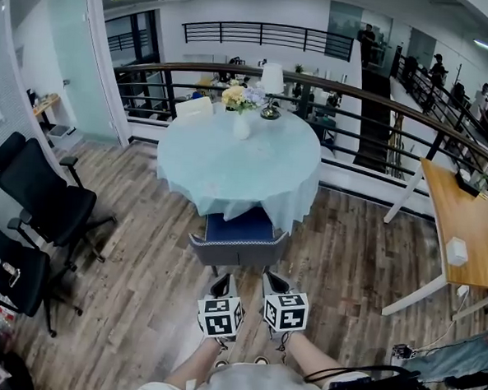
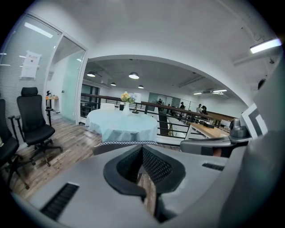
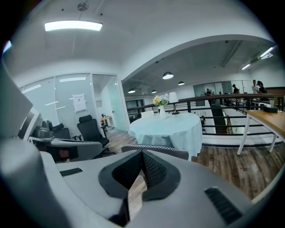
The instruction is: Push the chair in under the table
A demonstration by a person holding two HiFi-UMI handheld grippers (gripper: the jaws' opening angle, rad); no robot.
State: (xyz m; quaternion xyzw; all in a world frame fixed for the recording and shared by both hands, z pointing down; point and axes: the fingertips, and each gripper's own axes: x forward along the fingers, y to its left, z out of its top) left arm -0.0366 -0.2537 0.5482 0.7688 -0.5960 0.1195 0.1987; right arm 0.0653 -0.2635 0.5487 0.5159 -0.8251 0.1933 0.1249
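Jaws closed on nothing, your left gripper [image 1: 224, 286] and right gripper [image 1: 276, 283] sit just behind the chair [image 1: 238, 231], its seat only partly under the table [image 1: 229, 164].

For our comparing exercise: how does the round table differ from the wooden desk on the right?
The round table is circular and draped in a pale cloth; the wooden desk is straight-edged and uncovered. The table carries a vase of flowers; the desk a small white object. Both stand beside the railing.
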